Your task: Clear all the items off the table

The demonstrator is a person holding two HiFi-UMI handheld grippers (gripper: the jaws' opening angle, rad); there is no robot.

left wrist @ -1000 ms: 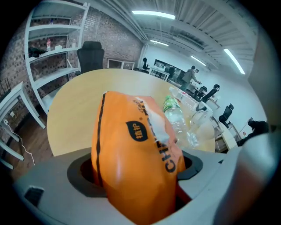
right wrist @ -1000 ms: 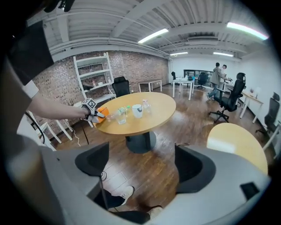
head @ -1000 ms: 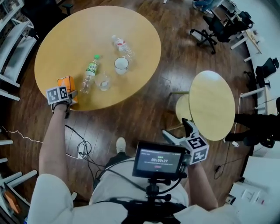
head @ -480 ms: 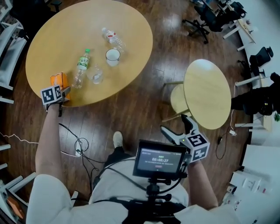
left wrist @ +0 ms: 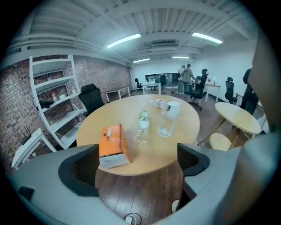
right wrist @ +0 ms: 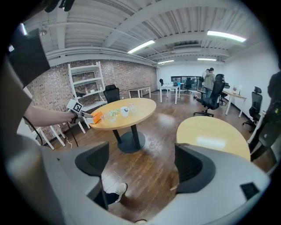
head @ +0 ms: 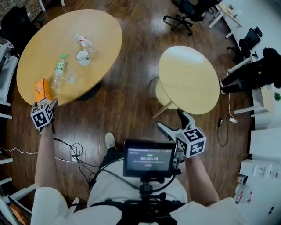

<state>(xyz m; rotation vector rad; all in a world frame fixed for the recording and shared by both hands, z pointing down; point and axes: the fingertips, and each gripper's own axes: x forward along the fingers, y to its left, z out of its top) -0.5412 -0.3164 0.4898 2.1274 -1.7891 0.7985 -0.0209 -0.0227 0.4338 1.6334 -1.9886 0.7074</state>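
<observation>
An orange carton (head: 42, 89) (left wrist: 113, 145) stands near the edge of the big round table (head: 101, 26). Beyond it are a green-capped bottle (head: 59, 70) (left wrist: 142, 125), a clear glass (head: 71, 78) (left wrist: 164, 127), a white mug (head: 82, 56) (left wrist: 173, 107) and a red-labelled bottle (head: 84, 41) lying flat. My left gripper (head: 49, 107) (left wrist: 138, 169) hangs just off the table edge, short of the carton. Its jaws have just been opening and hold nothing. My right gripper (head: 173, 123) (right wrist: 140, 169) is open and empty over the floor by the small table.
A small round table (head: 189, 79) with a stool (head: 164, 94) beneath it stands to the right. Cables (head: 77, 149) lie on the wooden floor by my feet. Office chairs (head: 189, 11) are at the far right, white shelving (left wrist: 57, 101) left of the big table.
My left gripper, earlier at the orange carton on the table edge, has drawn back off the table and up; the carton stays put. The head view has swung right.
</observation>
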